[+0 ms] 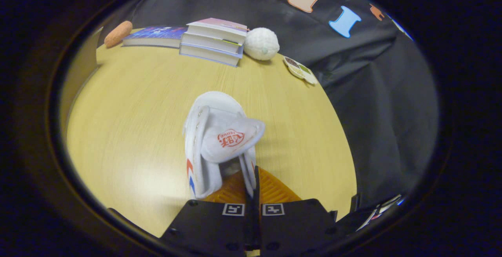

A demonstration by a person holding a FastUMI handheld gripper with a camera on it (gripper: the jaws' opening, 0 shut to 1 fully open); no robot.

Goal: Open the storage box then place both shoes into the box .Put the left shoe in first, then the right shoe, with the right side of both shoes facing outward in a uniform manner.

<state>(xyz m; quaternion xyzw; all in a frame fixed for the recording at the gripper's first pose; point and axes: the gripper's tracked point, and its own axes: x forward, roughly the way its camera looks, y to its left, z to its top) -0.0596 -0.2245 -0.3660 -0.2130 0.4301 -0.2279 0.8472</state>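
Shoe of white fabric with red logo tongue (219, 139) hangs toe-forward above the wooden tabletop (129, 112), heel collar pinched between the closed fingers (253, 182) for carrying.

Shoe (219, 139) in the claw (251, 186); books (213, 39) on the table (129, 112) beyond

- The white shoe (219, 139) just ahead of the fingers has a red badge with writing on its tongue. It sits upside down and is too small to read.
- Each finger of the gripper (253, 194) has a little square black-and-white marker, not words.
- The books (213, 39) far beyond the fingers have covers too blurry to read.
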